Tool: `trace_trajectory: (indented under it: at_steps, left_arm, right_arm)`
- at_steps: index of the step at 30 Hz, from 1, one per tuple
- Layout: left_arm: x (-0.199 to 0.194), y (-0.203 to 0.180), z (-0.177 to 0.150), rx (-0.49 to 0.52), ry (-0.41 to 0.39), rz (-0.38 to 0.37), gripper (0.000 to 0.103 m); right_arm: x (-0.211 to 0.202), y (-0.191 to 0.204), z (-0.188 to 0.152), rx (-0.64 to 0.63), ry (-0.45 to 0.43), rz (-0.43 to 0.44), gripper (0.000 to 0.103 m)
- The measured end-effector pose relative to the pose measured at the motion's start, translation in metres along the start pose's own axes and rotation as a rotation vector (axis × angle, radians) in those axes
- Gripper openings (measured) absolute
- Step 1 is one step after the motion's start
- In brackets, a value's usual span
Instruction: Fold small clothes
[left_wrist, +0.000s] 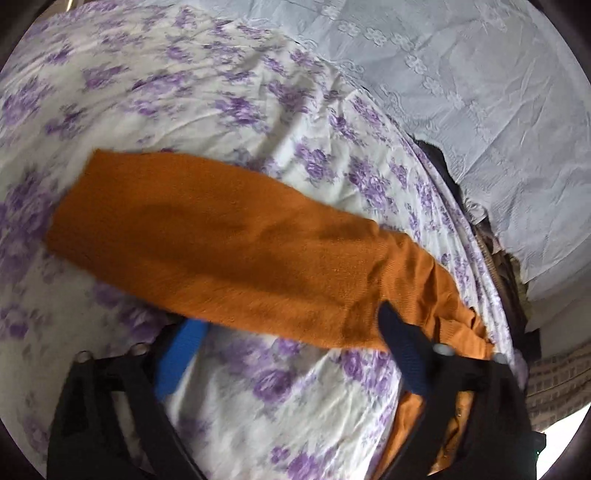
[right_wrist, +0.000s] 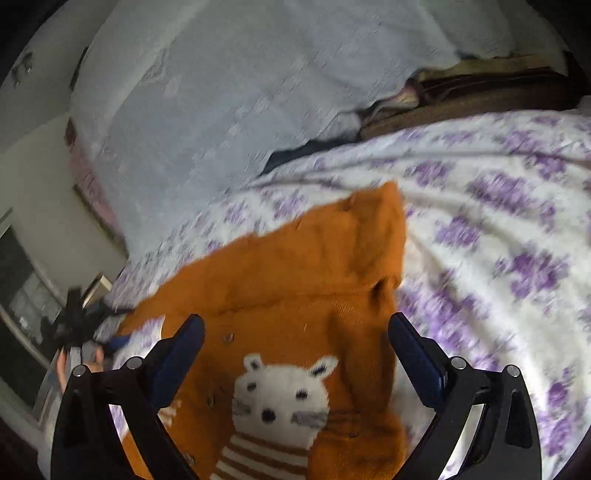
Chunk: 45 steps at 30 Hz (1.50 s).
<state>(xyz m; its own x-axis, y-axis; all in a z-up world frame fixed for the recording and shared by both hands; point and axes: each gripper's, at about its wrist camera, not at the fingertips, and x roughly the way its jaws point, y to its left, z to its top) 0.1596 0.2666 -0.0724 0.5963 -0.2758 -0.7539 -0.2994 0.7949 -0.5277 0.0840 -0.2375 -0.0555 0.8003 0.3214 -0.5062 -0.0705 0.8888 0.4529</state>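
left gripper (left_wrist: 288, 328) jaws wide around orange sweater (left_wrist: 207, 236) sleeve, right gripper (right_wrist: 295, 332) open above it, floral sheet (left_wrist: 184, 92)

left hand-held gripper (left_wrist: 291, 325) agape, right hand-held gripper (right_wrist: 295, 325) agape

A bed fills most of both views, spread with a white sheet (left_wrist: 229, 88) printed with purple flowers and lying in soft creases. Beyond it on the far side lies a pale blue-grey embroidered cover (left_wrist: 480, 110). Between the two a dark gap shows brown and dark layers of bedding (right_wrist: 461, 99). At far left in the right wrist view stands a cream wall (right_wrist: 40, 184). Daylight is soft and even.
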Motion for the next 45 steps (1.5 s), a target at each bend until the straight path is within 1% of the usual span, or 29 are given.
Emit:
trace_trajectory:
  at_steps: [2, 4, 5, 6, 7, 8, 9, 10, 11, 12, 13, 15, 16, 18, 21, 23, 25, 29, 31, 33, 34, 35, 36, 37, 38, 40, 41, 43, 45]
  left_arm:
    - [-0.009, 0.011, 0.001, -0.047, -0.016, -0.020, 0.083]
    - [-0.012, 0.019, 0.008, -0.083, -0.052, 0.000, 0.083]
    - [-0.011, 0.022, 0.012, -0.092, -0.058, 0.021, 0.081]
    - [-0.006, 0.028, 0.015, -0.109, -0.055, 0.030, 0.078]
    - [-0.003, 0.031, 0.016, -0.118, -0.052, 0.032, 0.071]
    - [-0.003, 0.032, 0.017, -0.115, -0.056, 0.040, 0.061]
    - [-0.005, 0.028, 0.017, -0.091, -0.066, 0.050, 0.052]
    - [-0.006, 0.025, 0.017, -0.065, -0.066, 0.046, 0.031]
    - [-0.004, 0.018, 0.017, -0.036, -0.055, 0.040, 0.017]
    - [-0.004, 0.014, 0.016, -0.019, -0.053, 0.050, 0.016]
    - [-0.006, 0.006, 0.014, 0.011, -0.065, 0.081, 0.016]
    - [-0.011, -0.012, 0.011, 0.084, -0.093, 0.146, 0.014]
    - [-0.016, -0.022, 0.008, 0.118, -0.105, 0.152, 0.014]
    - [-0.025, -0.046, 0.002, 0.181, -0.113, 0.129, 0.013]
    - [-0.035, -0.090, -0.009, 0.295, -0.130, 0.139, 0.013]
    - [-0.038, -0.113, -0.016, 0.345, -0.131, 0.129, 0.013]
    - [-0.037, -0.143, -0.024, 0.407, -0.134, 0.121, 0.013]
    - [-0.029, -0.185, -0.040, 0.494, -0.133, 0.129, 0.009]
    - [-0.030, -0.191, -0.047, 0.511, -0.130, 0.141, 0.012]
    - [-0.033, -0.183, -0.050, 0.497, -0.125, 0.193, 0.048]
    - [-0.036, -0.172, -0.051, 0.472, -0.131, 0.216, 0.082]
    - [-0.039, -0.162, -0.052, 0.449, -0.150, 0.226, 0.089]
    - [-0.045, -0.144, -0.053, 0.422, -0.175, 0.239, 0.089]
    - [-0.047, -0.127, -0.052, 0.396, -0.166, 0.250, 0.089]
    - [-0.047, -0.112, -0.049, 0.364, -0.146, 0.249, 0.089]
    - [-0.039, -0.073, -0.040, 0.249, -0.076, 0.235, 0.088]
    - [-0.033, -0.058, -0.035, 0.198, -0.045, 0.235, 0.084]
    - [-0.023, -0.042, -0.026, 0.131, -0.005, 0.213, 0.079]
    - [-0.016, -0.037, -0.020, 0.107, 0.009, 0.188, 0.078]
  right_arm:
    - [0.006, 0.011, 0.020, 0.000, 0.031, 0.034, 0.100]
    - [0.023, 0.019, 0.033, -0.023, 0.077, 0.069, 0.100]
    - [0.026, 0.020, 0.033, -0.032, 0.049, 0.075, 0.100]
    - [0.027, 0.019, 0.028, -0.051, -0.011, 0.061, 0.100]
    - [0.027, 0.018, 0.019, -0.064, -0.056, 0.034, 0.100]
    - [0.033, 0.011, 0.010, -0.066, -0.057, -0.029, 0.100]
    - [0.041, 0.007, 0.010, -0.036, 0.007, -0.035, 0.100]
    - [0.044, 0.000, 0.012, 0.002, 0.044, 0.003, 0.100]
    - [0.039, -0.008, 0.013, 0.048, 0.011, 0.019, 0.100]
    - [0.035, -0.012, 0.014, 0.072, -0.017, 0.005, 0.100]
    - [0.032, -0.015, 0.015, 0.087, -0.029, -0.001, 0.100]
    - [0.034, -0.022, 0.017, 0.117, -0.021, 0.014, 0.100]
    - [0.036, -0.025, 0.018, 0.129, -0.017, 0.013, 0.100]
    - [0.037, -0.029, 0.019, 0.150, -0.011, 0.018, 0.100]
    - [0.035, -0.038, 0.018, 0.179, -0.008, 0.033, 0.100]
    - [0.036, -0.042, 0.018, 0.203, 0.005, 0.047, 0.100]
    - [0.039, -0.046, 0.019, 0.225, 0.014, 0.065, 0.100]
    - [0.038, -0.048, 0.020, 0.224, 0.013, 0.078, 0.100]
    - [0.037, -0.048, 0.021, 0.220, 0.012, 0.083, 0.100]
    - [0.037, -0.049, 0.021, 0.228, 0.013, 0.084, 0.100]
    - [0.038, -0.049, 0.021, 0.231, 0.017, 0.086, 0.100]
    - [0.038, -0.049, 0.020, 0.229, 0.018, 0.084, 0.100]
    - [0.037, -0.048, 0.020, 0.221, 0.017, 0.083, 0.100]
    - [0.036, -0.045, 0.021, 0.210, 0.014, 0.084, 0.100]
    - [0.035, -0.040, 0.021, 0.183, 0.006, 0.084, 0.100]
    - [0.034, -0.027, 0.020, 0.106, -0.002, 0.067, 0.100]
    - [0.034, -0.018, 0.019, 0.056, 0.001, 0.054, 0.100]
    - [0.035, -0.006, 0.015, -0.009, 0.012, 0.040, 0.100]
    - [0.034, 0.002, 0.013, -0.052, 0.012, 0.020, 0.100]
